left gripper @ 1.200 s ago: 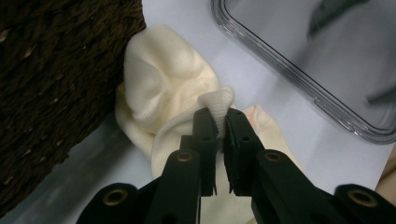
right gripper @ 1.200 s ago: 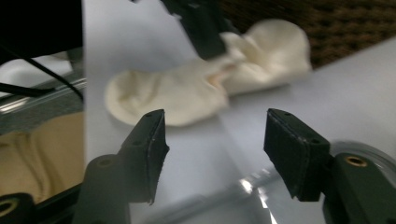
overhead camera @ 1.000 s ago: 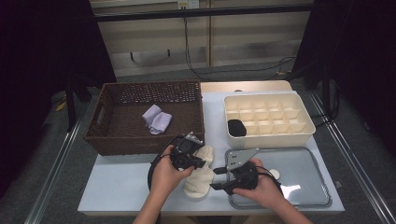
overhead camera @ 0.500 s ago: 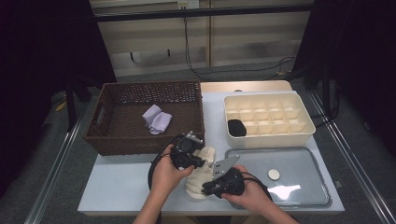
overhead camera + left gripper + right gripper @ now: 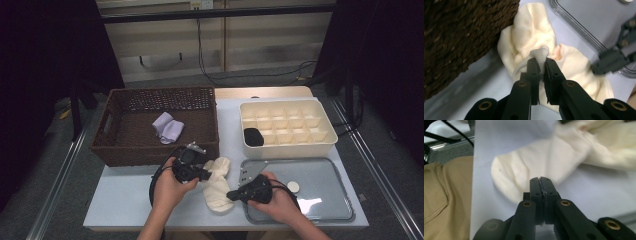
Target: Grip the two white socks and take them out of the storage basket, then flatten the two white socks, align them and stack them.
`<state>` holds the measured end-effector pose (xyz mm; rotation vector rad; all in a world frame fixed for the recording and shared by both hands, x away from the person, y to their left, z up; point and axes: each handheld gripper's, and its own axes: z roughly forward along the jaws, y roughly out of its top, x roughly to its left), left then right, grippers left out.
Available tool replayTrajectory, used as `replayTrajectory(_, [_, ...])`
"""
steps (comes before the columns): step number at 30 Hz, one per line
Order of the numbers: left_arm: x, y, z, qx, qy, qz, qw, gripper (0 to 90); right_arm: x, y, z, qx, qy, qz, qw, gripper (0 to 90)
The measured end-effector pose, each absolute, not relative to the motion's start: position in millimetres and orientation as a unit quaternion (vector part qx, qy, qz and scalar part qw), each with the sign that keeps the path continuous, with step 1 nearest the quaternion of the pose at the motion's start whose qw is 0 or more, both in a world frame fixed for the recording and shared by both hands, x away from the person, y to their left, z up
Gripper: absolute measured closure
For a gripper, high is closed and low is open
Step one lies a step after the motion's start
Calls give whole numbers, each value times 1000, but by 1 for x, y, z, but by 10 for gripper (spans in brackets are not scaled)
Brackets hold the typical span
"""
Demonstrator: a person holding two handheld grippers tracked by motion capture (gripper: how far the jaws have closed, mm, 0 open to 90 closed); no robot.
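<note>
We see a cream knitted sock (image 5: 216, 184) lying crumpled on the pale table (image 5: 125, 200), at the near edge, just in front of the dark brown woven wicker basket (image 5: 150, 131) and just left of the clear plastic lid (image 5: 320, 192). The left gripper (image 5: 541, 67) pinches a raised fold of the sock's fabric between its jaws, at the end near the basket. The right gripper (image 5: 541, 185) sits at the sock's near end; its jaws have just been closing and now stand pressed together, and we cannot tell for certain whether a thin edge of the sock is caught between them. Inside the basket lies a lilac folded cloth (image 5: 167, 127). Beyond the lid stands a cream plastic compartment tray (image 5: 285, 127), with a black item (image 5: 253, 136) in one near-left cell. A small white round disc (image 5: 293, 186) rests on the lid.
</note>
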<state>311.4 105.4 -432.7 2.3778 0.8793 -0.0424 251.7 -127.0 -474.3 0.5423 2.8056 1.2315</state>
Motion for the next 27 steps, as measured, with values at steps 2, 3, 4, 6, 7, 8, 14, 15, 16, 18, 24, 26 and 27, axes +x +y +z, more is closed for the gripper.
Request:
replayTrajectory(2, [309,109,-434,889,340,-19,306,834,255,-133,-473,186,897,401,21,872])
replayTrajectory(3, [307,111,-435,886,345,-21,310,832,256,-136,-472,193,895,402,22,873])
replayTrajectory(4, [307,111,-435,886,345,-21,310,830,257,-138,-471,199,893,404,24,877])
replayTrajectory(6, [304,113,-437,885,349,-21,309,827,258,-139,-469,202,888,413,22,876])
replayTrajectory(7, [303,113,-437,883,351,-24,310,823,258,-139,-469,202,886,416,23,870])
replayTrajectory(8, [302,113,-438,884,349,-20,310,821,257,-138,-467,203,885,419,24,852])
replayTrajectory(14, [302,112,-441,882,352,-20,312,816,248,-124,-465,191,880,434,15,752])
replayTrajectory(15, [303,111,-441,882,354,-19,311,816,247,-121,-466,188,882,433,12,738])
replayTrajectory(16, [303,111,-442,881,355,-19,313,815,246,-118,-467,182,885,429,8,719])
replayTrajectory(18, [305,111,-442,880,357,-21,313,812,244,-113,-470,169,893,416,0,706])
replayTrajectory(24, [310,115,-443,878,366,-20,309,811,244,-108,-478,160,903,398,-3,690])
replayTrajectory(26, [309,118,-443,876,368,-21,310,812,244,-111,-479,162,902,400,-11,791])
replayTrajectory(27, [308,120,-443,877,368,-21,310,814,244,-112,-478,159,905,395,-10,839])
